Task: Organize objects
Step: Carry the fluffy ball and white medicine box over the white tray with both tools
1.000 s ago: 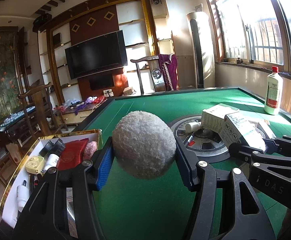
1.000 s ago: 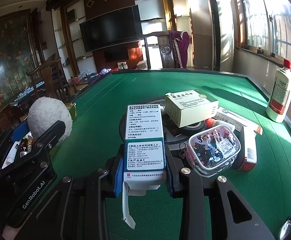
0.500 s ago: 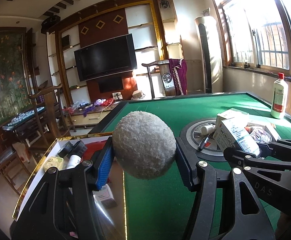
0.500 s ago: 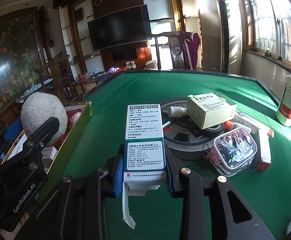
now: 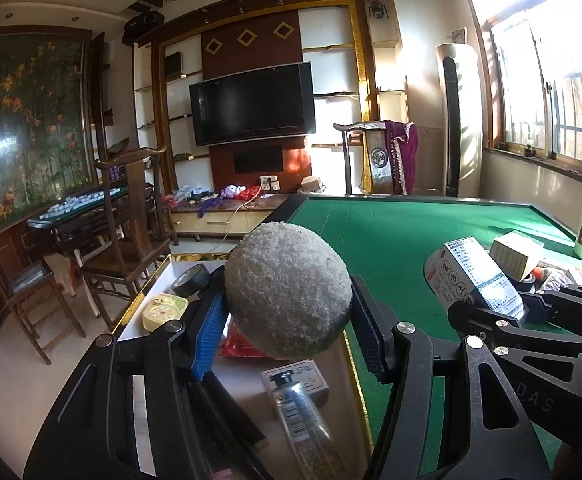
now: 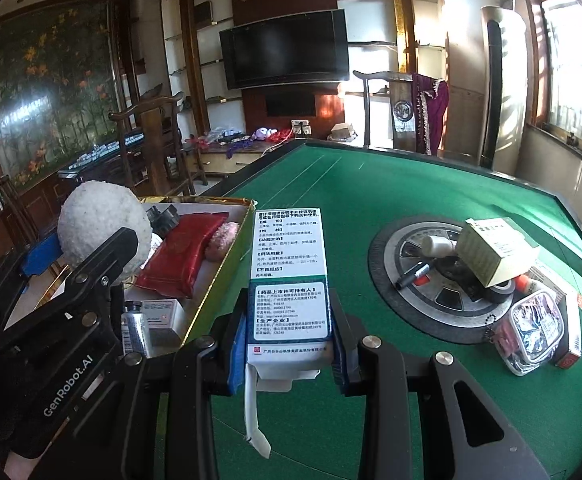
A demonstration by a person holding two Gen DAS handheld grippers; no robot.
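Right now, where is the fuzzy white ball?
The fuzzy white ball sits between the left gripper's jaws, above the gold-rimmed tray at the table's left edge.

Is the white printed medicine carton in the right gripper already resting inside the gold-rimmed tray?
No, the white printed medicine carton is clamped in the right gripper above the green felt table, beside the gold-rimmed tray.

Fuzzy white ball point(image 5: 287, 288), round and coarse, hangs above the gold-rimmed tray point(image 6: 227, 268). White medicine box point(image 6: 289, 280) with printed text, end flap loose, lies lengthwise over the green felt beside that tray's right edge.
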